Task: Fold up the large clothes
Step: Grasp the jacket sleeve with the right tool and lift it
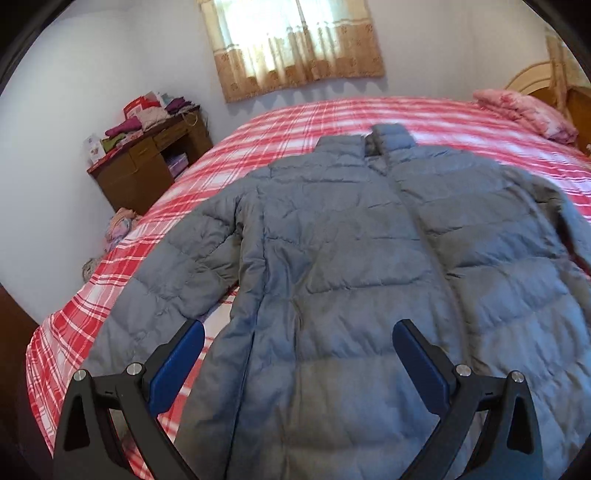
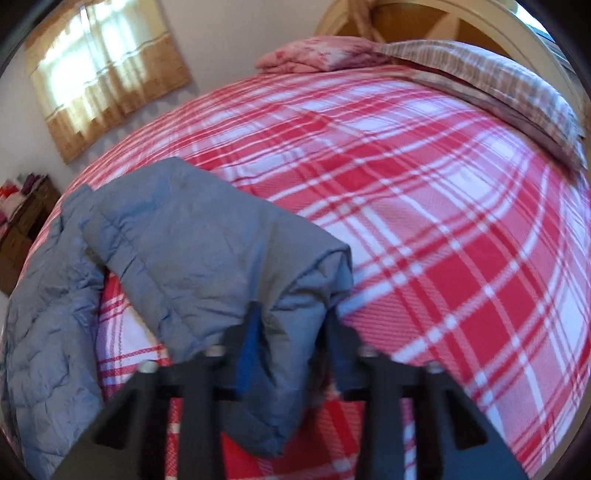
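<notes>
A grey-blue puffer jacket (image 1: 351,240) lies flat on the red and white plaid bed (image 1: 295,122), collar towards the window, its left sleeve (image 1: 177,273) spread out to the side. My left gripper (image 1: 298,328) hangs open above the jacket's lower body, with nothing between its blue pads (image 1: 181,362). In the right wrist view the other sleeve (image 2: 207,240) runs over the plaid bed (image 2: 424,221) into my right gripper (image 2: 293,325). That gripper is shut on the sleeve's cuff end, and the fabric bunches between its fingers.
A brown wooden desk (image 1: 147,162) piled with clothes stands by the wall left of the bed. A folded pink blanket (image 1: 524,110) and a striped pillow (image 2: 498,85) lie near the headboard (image 2: 443,22). A curtained window (image 1: 295,44) faces me. Bundles (image 1: 118,225) lie on the floor.
</notes>
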